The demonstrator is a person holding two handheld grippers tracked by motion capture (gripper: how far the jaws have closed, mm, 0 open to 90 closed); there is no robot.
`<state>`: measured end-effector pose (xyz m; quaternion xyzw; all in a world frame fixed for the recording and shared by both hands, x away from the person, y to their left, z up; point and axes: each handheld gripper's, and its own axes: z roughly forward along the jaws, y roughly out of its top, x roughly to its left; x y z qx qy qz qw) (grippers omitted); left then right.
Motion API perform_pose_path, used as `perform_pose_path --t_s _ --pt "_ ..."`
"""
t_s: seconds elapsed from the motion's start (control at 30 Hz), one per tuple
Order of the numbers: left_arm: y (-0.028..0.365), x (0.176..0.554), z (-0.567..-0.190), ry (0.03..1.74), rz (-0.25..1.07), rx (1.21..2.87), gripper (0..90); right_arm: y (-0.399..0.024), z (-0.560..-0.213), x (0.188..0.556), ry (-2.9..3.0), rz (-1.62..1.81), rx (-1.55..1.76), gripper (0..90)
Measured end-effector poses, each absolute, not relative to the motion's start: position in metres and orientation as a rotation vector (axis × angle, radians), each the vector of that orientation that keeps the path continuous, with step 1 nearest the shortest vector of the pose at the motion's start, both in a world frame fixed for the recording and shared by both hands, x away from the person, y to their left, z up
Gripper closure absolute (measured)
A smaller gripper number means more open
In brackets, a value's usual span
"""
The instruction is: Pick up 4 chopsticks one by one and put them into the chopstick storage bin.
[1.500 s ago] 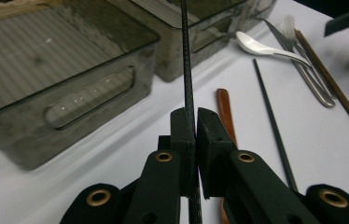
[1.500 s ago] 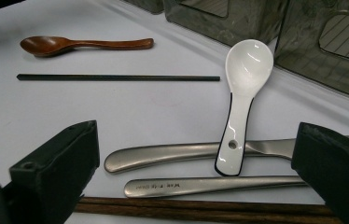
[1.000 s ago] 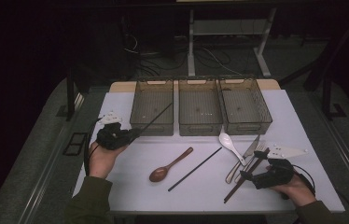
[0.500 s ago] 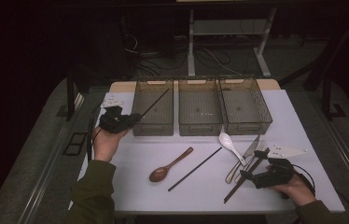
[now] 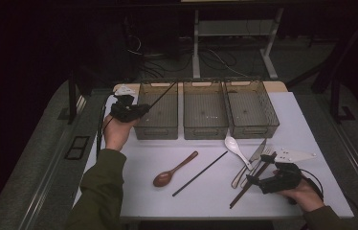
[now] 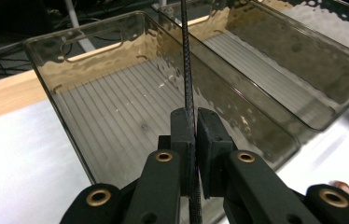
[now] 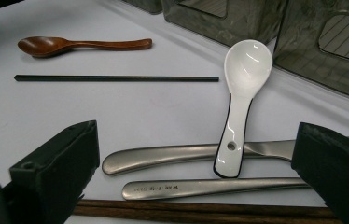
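My left gripper [image 5: 138, 109] [image 6: 195, 122] is shut on a thin black chopstick [image 5: 161, 95] [image 6: 185, 56], which points out over the left bin [image 5: 157, 130] [image 6: 84, 51]. That bin looks bare inside. My right gripper [image 5: 258, 178] [image 7: 196, 177] stands open low over the cutlery at the table's front right, holding nothing. Between its jaws lie a white ceramic spoon [image 5: 234, 146] [image 7: 242, 93], two metal cutlery handles [image 7: 163, 156] and a brown chopstick [image 5: 251, 184] [image 7: 200, 210]. A second black chopstick [image 5: 200, 173] [image 7: 116, 78] and a wooden spoon [image 5: 174, 170] [image 7: 70, 45] lie mid-table.
Three smoky clear bins stand in a row at the back: the middle bin [image 5: 205, 129] and the right bin [image 5: 253, 128] sit beside the left one. The white table [image 5: 134, 158] ends close behind the bins. Table legs and cables stand on the dark floor beyond.
My left hand has carried the black chopstick away from me and slightly up, from beside the left bin's front corner to over the bin. The right gripper has stayed put.
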<state>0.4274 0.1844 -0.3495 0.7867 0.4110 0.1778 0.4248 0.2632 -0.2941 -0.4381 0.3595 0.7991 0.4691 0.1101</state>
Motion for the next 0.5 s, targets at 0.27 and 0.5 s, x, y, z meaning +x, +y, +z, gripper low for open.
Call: perform_pose_path --t_s 0.27,0.5 --pt "0.184 0.445 -0.359 1.074 0.455 1.939 84.4 -0.295 -0.438 0.263 2.347 1.381 1.06 0.7" --pt "0.185 0.459 -0.373 1.131 0.435 1.953 84.3 -0.295 -0.438 0.263 2.348 1.383 1.06 0.7"
